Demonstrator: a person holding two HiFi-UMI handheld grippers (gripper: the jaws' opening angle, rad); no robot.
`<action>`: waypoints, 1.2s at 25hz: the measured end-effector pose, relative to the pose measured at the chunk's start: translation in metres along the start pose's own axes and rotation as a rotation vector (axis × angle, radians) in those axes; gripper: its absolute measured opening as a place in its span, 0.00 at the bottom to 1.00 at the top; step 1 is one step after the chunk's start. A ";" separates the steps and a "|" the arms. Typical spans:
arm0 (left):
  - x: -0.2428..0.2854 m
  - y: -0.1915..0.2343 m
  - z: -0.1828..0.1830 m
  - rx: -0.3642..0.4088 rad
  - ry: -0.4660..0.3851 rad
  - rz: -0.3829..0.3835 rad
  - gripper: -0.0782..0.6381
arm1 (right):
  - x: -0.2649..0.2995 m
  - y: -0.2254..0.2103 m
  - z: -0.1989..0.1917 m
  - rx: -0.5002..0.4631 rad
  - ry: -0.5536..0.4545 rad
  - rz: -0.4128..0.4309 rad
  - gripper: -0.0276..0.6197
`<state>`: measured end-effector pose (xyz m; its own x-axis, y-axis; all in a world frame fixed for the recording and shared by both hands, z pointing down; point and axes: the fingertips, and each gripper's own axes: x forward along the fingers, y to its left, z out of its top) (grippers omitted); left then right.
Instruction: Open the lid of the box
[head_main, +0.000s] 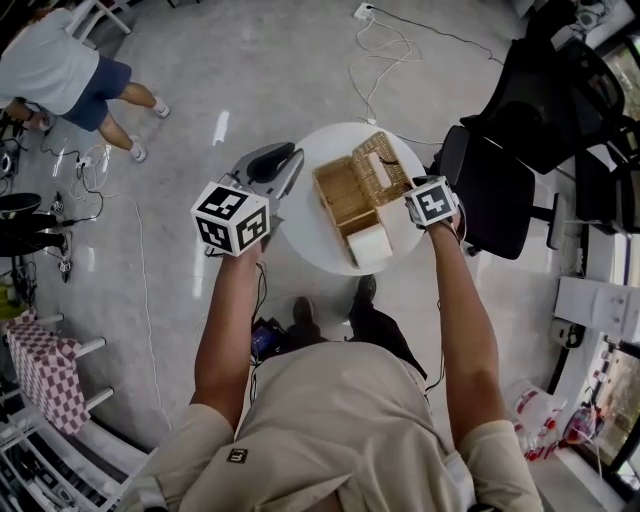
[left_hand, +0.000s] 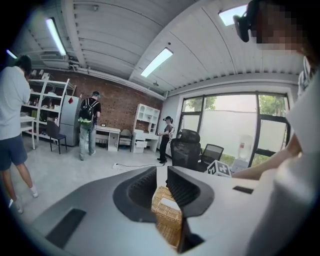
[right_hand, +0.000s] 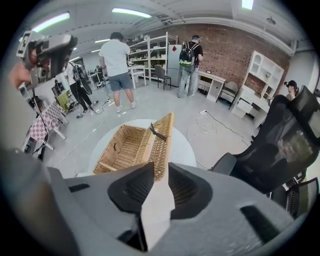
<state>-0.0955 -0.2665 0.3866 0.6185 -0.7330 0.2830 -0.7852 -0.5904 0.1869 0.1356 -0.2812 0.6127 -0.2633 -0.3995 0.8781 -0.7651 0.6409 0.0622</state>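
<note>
An open wicker box (head_main: 340, 195) sits on a small round white table (head_main: 310, 235). Its woven lid (head_main: 380, 165) is swung up on the right side and stands on edge in the right gripper view (right_hand: 162, 142), above the empty basket (right_hand: 125, 147). A white block (head_main: 369, 245) lies at the box's near end. My right gripper (head_main: 412, 190) is at the lid's near corner, and the lid's edge sits between its jaws (right_hand: 161, 172), which are closed on it. My left gripper (head_main: 292, 160) hovers over the table's left rim with a narrow slit between its jaws (left_hand: 161, 172) and nothing in it. The box (left_hand: 167, 212) shows below.
Black office chairs (head_main: 500, 190) crowd the table's right side. A person (head_main: 60, 70) stands at the far left, cables (head_main: 385, 50) trail over the floor behind the table, and a checkered cloth (head_main: 45, 365) hangs at the near left. More people stand by desks (left_hand: 87, 130) further off.
</note>
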 end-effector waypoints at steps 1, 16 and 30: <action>-0.003 -0.001 0.004 0.014 -0.005 0.000 0.20 | -0.003 -0.002 0.003 0.001 -0.007 -0.002 0.17; -0.046 -0.030 0.073 0.185 -0.099 -0.043 0.17 | -0.170 0.011 0.129 0.069 -0.545 -0.056 0.03; -0.102 -0.060 0.131 0.295 -0.246 -0.079 0.16 | -0.340 0.078 0.183 -0.003 -0.886 -0.008 0.03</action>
<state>-0.1079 -0.2002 0.2236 0.6934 -0.7195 0.0383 -0.7147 -0.6936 -0.0898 0.0579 -0.2148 0.2320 -0.6172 -0.7640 0.1879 -0.7677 0.6371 0.0688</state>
